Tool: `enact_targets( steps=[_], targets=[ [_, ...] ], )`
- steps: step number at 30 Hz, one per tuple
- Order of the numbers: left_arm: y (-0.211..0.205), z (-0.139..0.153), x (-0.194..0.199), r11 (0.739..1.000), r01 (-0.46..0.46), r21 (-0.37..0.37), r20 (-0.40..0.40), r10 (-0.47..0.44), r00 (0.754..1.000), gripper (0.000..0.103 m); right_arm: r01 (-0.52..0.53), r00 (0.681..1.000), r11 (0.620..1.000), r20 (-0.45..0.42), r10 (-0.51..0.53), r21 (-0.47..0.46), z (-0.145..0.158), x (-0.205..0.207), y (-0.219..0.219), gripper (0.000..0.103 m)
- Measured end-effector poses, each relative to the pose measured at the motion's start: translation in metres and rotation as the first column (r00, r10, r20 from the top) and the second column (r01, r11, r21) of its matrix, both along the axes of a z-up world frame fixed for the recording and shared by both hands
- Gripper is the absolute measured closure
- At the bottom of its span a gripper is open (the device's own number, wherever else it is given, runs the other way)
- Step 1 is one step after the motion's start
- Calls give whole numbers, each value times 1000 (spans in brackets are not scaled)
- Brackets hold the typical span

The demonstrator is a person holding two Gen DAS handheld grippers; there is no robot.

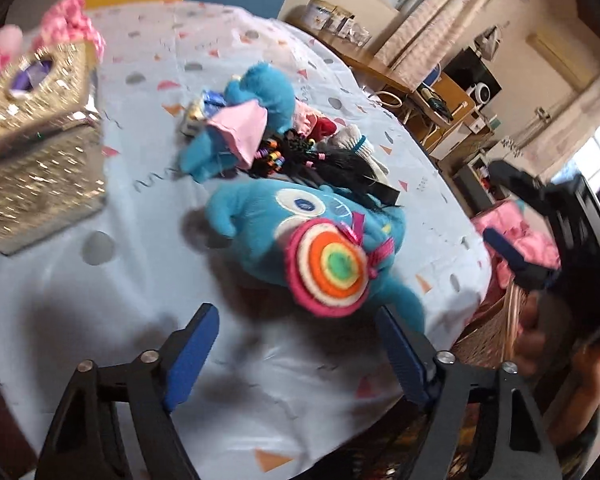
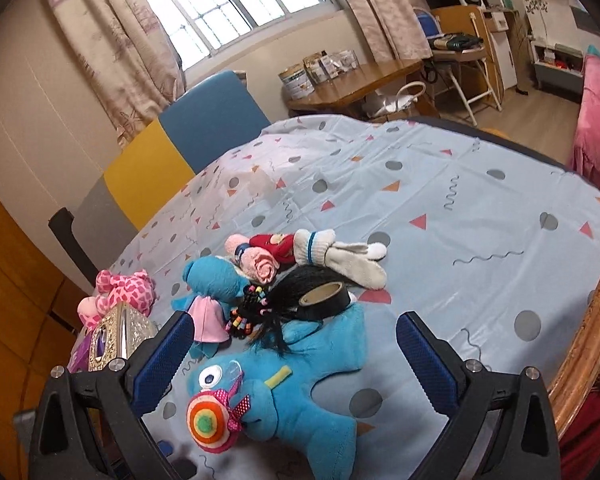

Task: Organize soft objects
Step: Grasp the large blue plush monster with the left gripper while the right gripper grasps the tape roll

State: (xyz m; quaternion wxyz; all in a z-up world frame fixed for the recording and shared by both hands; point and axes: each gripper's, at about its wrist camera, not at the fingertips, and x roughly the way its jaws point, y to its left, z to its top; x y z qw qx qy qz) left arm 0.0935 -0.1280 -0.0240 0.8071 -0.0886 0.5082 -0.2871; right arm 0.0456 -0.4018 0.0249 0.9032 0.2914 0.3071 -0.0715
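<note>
A blue plush monster (image 1: 300,220) with a striped round nose lies on the table, just beyond my open, empty left gripper (image 1: 296,320). In the right wrist view the same plush (image 2: 300,392) lies between the open fingers of my right gripper (image 2: 292,332), which holds nothing. Behind it is a pile: a smaller blue plush with a pink skirt (image 1: 244,128), a black beaded hair piece (image 2: 284,296), a tape roll (image 2: 324,294), a white glove (image 2: 352,260), a red and pink soft toy (image 2: 268,252). My right gripper also shows in the left wrist view (image 1: 512,216).
A glittery silver box (image 1: 32,136) stands at the table's left with a pink spotted plush (image 2: 124,292) by it. A patterned cloth (image 2: 440,200) covers the round table. A wicker basket (image 1: 492,332) with pink cloth sits past the table's right edge. Chairs stand behind.
</note>
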Motion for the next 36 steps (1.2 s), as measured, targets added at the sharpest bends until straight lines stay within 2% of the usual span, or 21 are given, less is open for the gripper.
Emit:
enact_targets(
  steps=[2,6,8,9,10,12,13,15,16,19,25,26,28,31,32,33,36],
  targets=[
    [-7,-4,5,999,-6,-32,-41,5,999,23,-5,1000,1000,-5,5,24,-4,1,-3,0],
    [-23,-5,9,997,-12,-80,-78,6,997,8,-1,1000,998,1,1,64,-8,-2,-8,0],
    [-31,-10,12,995,-32,-91,-115,22,993,8,-4,1000,998,-3,4,70,-8,-2,-9,0],
    [-35,-12,12,996,-38,-86,-126,27,992,8,-15,999,997,-39,18,72,-9,1,-9,0],
    [-38,-13,12,996,-36,-83,-131,25,991,8,-29,997,994,-64,36,104,-10,4,-12,0],
    [-39,-15,10,995,-44,-86,-127,32,991,8,-91,990,960,-78,115,264,-17,11,-19,0],
    [-36,-16,10,994,-55,-89,-124,43,991,8,-119,979,930,-115,168,348,-24,18,-22,0],
    [-26,-18,12,993,-81,-86,-125,70,990,8,-143,950,878,-186,252,456,-41,32,-22,0],
    [-21,-19,12,992,-89,-85,-126,78,989,8,-148,939,871,-210,272,468,-46,37,-20,0],
    [-4,-17,11,993,-104,-61,-96,98,991,8,-164,905,887,-293,309,432,-56,53,-6,0],
    [18,-21,4,996,-81,-26,-68,80,995,8,-162,830,883,-424,363,440,-92,77,18,0],
    [21,-22,2,997,-76,-23,-68,74,995,8,-163,820,864,-421,387,477,-98,77,24,0],
    [31,-22,-3,998,-65,-16,-60,64,996,8,-201,804,794,-366,469,574,-103,75,42,0],
    [40,-24,-9,998,-62,-16,-61,61,996,8,-288,776,669,-243,582,685,-101,70,75,0],
    [43,-24,-10,998,-63,-17,-61,62,996,8,-309,770,657,-224,597,688,-97,68,82,0],
    [45,-23,-10,998,-67,-9,-53,66,996,8,-324,769,660,-218,601,678,-94,66,86,0],
    [44,-16,-8,999,-47,-1,-29,47,998,8,-333,797,698,-207,568,634,-78,54,79,0]
  ],
)
